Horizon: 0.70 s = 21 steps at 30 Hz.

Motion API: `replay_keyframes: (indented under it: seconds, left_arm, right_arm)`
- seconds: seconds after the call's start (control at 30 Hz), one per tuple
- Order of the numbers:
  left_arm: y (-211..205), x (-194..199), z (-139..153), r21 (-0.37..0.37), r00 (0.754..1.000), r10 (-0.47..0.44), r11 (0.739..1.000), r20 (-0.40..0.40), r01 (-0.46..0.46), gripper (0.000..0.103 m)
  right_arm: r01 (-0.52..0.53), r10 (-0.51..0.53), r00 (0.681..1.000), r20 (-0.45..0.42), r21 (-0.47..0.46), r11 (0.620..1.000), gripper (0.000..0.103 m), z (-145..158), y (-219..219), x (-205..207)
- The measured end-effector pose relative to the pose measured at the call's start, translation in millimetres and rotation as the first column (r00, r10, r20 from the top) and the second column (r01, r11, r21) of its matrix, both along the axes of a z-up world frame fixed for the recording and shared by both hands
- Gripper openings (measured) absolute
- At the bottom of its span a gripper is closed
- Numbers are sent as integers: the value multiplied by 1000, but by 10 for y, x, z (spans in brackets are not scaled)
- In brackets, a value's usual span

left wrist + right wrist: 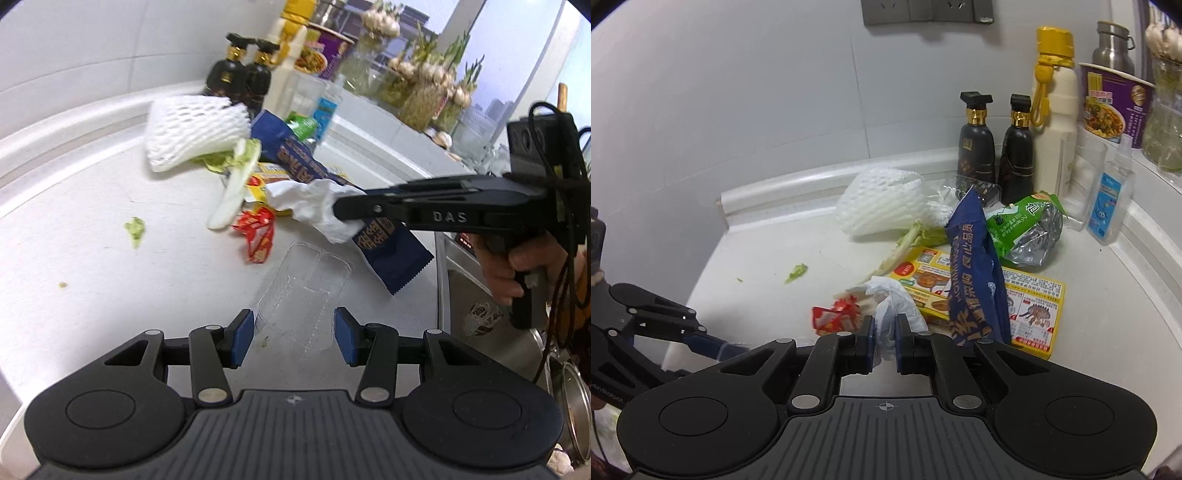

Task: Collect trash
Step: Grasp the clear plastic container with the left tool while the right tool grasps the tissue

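Nearest, the left gripper (293, 338) stands half open, its blue pads either side of a clear plastic clamshell tray (304, 291) lying on the white counter (74, 258), seemingly not yet squeezing it. It should close gently, since thin plastic buckles. Just beyond, the right gripper (884, 332) is pinched nearly shut on a crumpled white tissue (894, 306), which should lift straight up, clear of the navy snack bag (975, 280) and red wrapper (834, 317). Farther back lie a cabbage leaf (231, 195) and a white foam net sleeve (192, 125)
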<state>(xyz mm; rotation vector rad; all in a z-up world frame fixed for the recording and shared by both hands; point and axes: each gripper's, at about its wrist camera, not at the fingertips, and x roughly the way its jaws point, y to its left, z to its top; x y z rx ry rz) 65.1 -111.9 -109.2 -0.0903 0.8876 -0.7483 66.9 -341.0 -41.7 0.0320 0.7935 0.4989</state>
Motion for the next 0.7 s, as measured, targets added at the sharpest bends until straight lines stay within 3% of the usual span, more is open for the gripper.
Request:
replay_keyframes:
  seconds: [0.7]
  left_arm:
    - [802,-311,189,-41,976,214,976,-33,-216,44]
  right_arm:
    - [34,-33,999,-34,51,998,9,192,686,-585]
